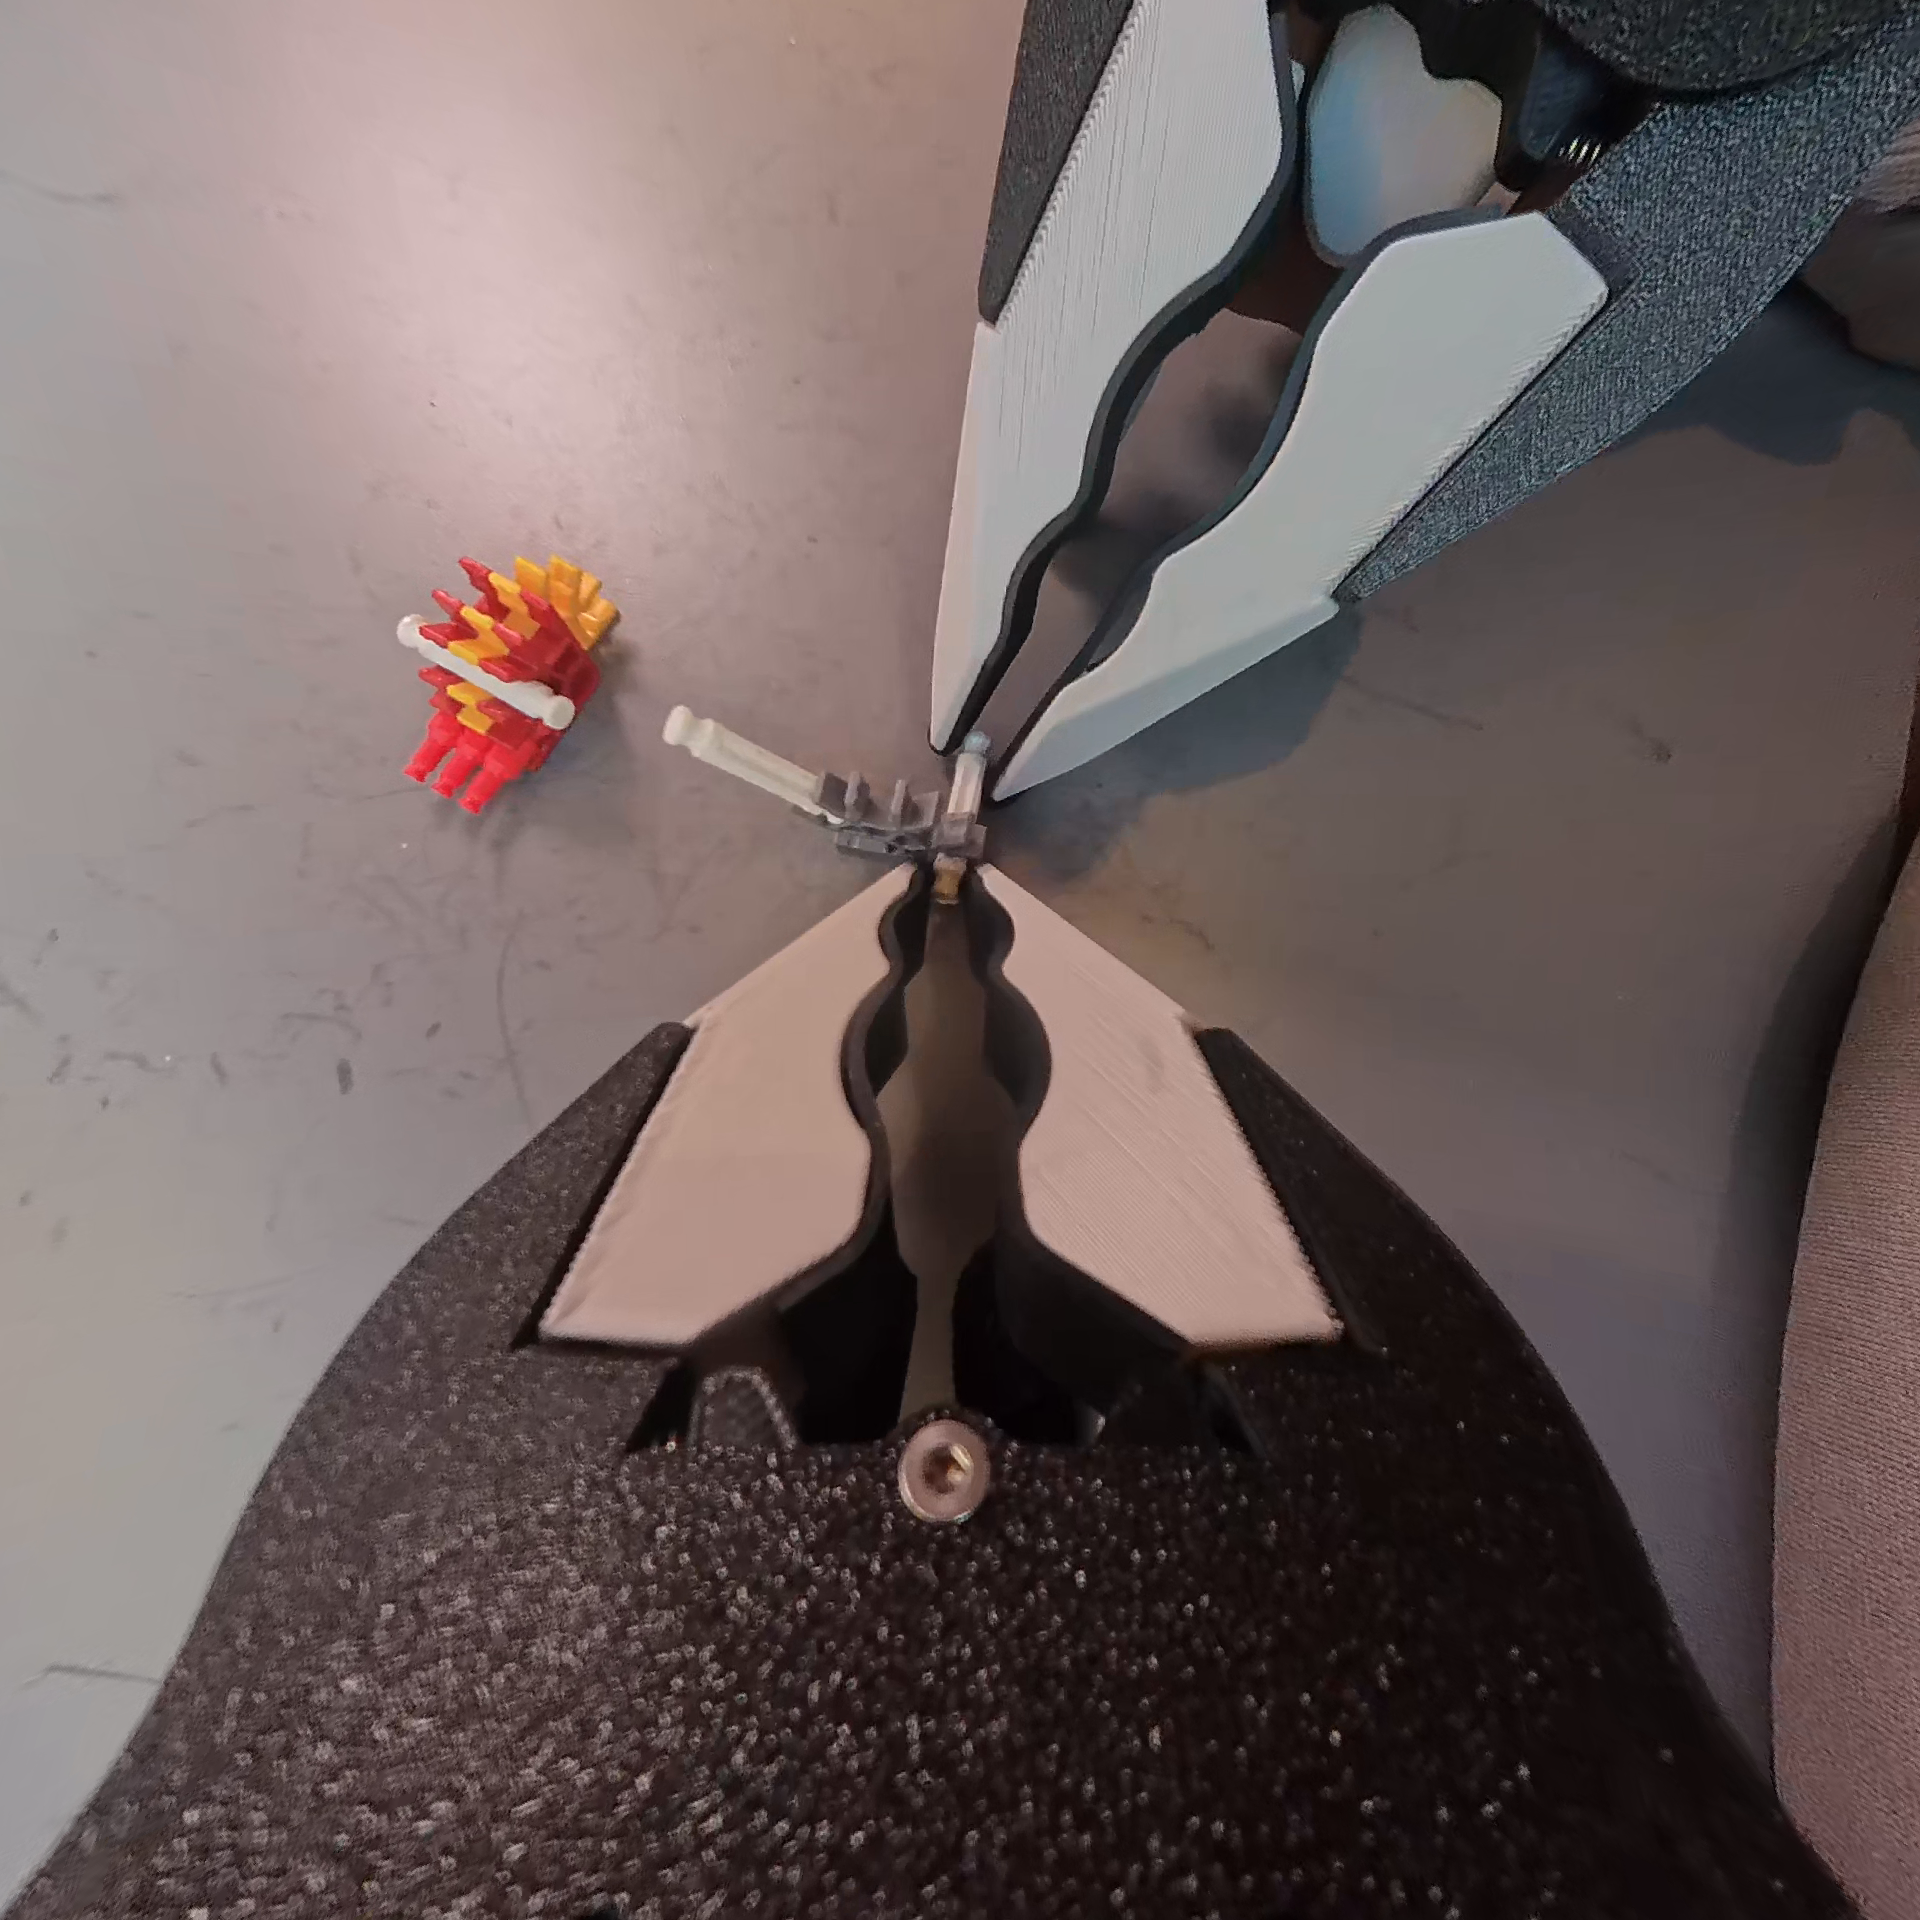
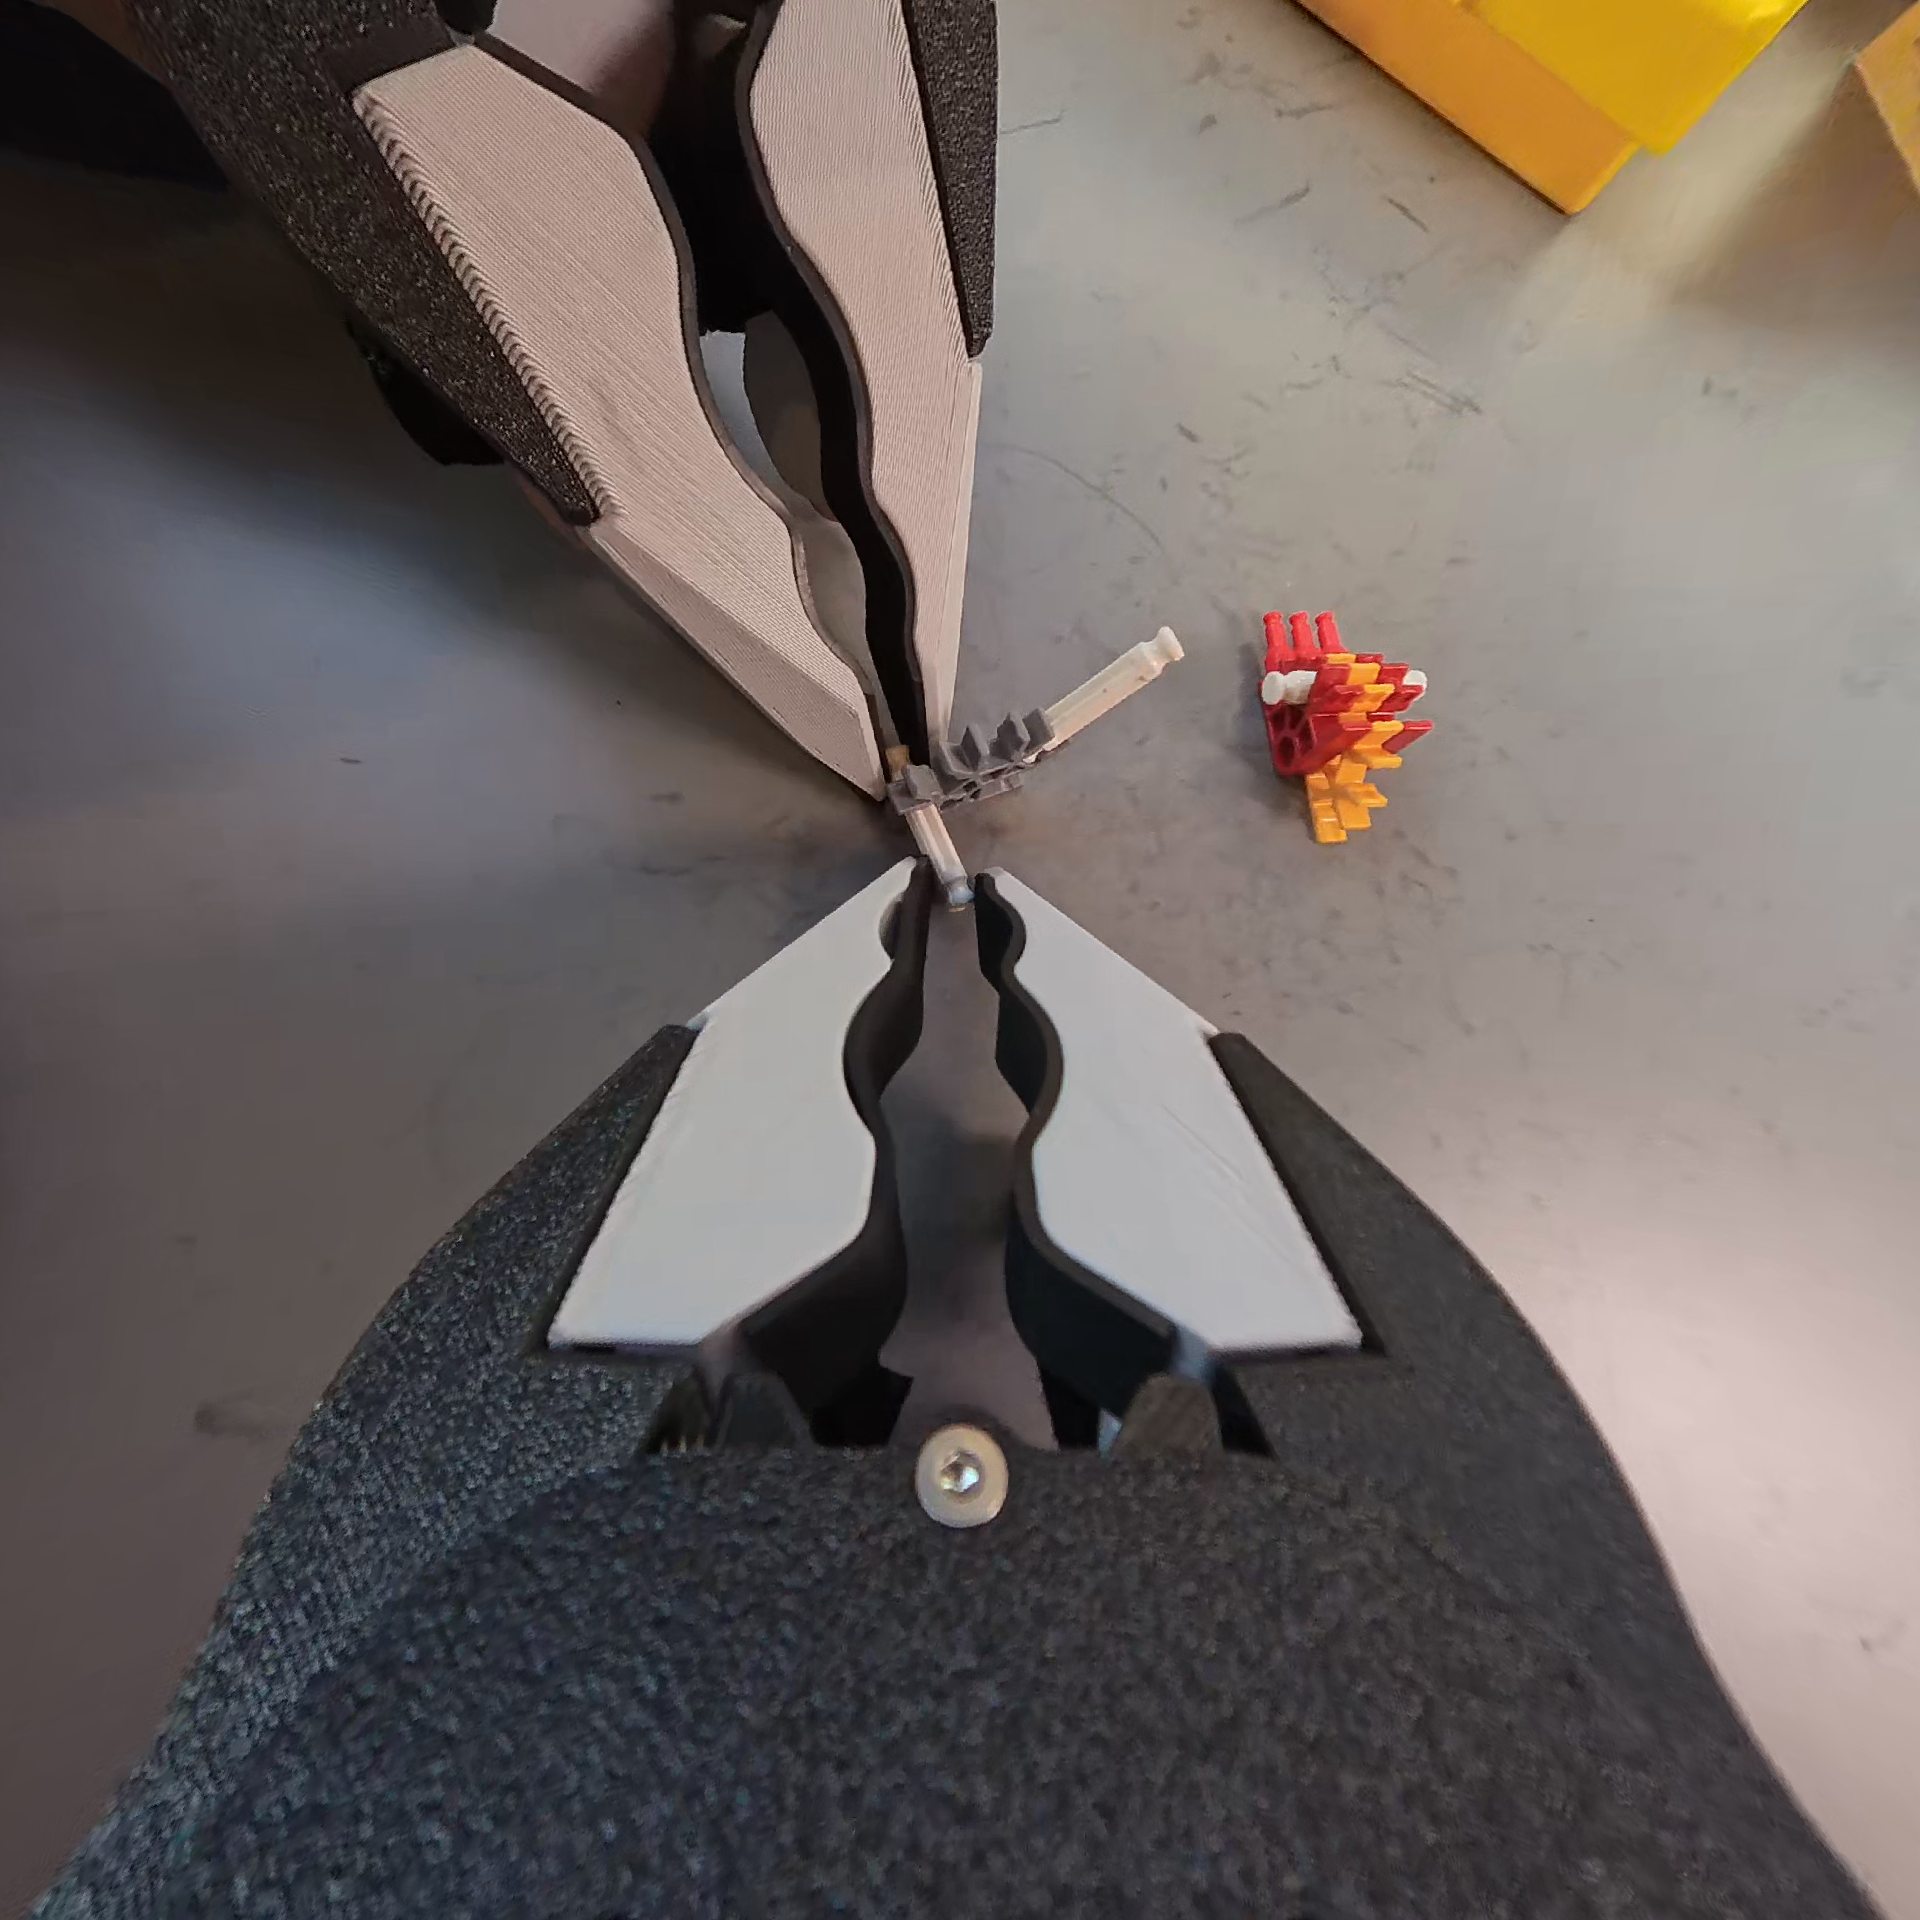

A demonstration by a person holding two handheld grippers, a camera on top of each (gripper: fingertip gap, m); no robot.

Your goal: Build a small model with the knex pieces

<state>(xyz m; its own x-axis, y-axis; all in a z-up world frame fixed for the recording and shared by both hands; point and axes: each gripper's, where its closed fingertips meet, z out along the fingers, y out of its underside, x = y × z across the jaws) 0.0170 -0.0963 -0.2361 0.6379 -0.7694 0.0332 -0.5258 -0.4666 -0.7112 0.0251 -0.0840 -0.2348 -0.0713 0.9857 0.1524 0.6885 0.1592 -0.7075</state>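
Note:
A small grey connector piece [image 1: 894,821] sits just above the grey table between both grippers. A long white rod [image 1: 743,753] sticks out of its left side and a short white rod [image 1: 964,795] out of its far side. My left gripper [image 1: 943,878] is shut on a short tan peg at the connector's near side. My right gripper [image 2: 951,883] is closed around the tip of the short white rod [image 2: 930,836]. The connector [image 2: 961,774] and the left gripper [image 2: 899,774] also show in the right wrist view. The right gripper [image 1: 971,764] comes down from above in the left wrist view.
A red, orange and yellow cluster of connectors [image 1: 509,675] with a white rod across it lies on the table [image 1: 312,1039], also in the right wrist view [image 2: 1340,727]. Yellow bins [image 2: 1538,94] stand at the far corner. Brown fabric [image 1: 1849,1247] borders the table's right edge. Less than 4 cm separates the two grippers' tips.

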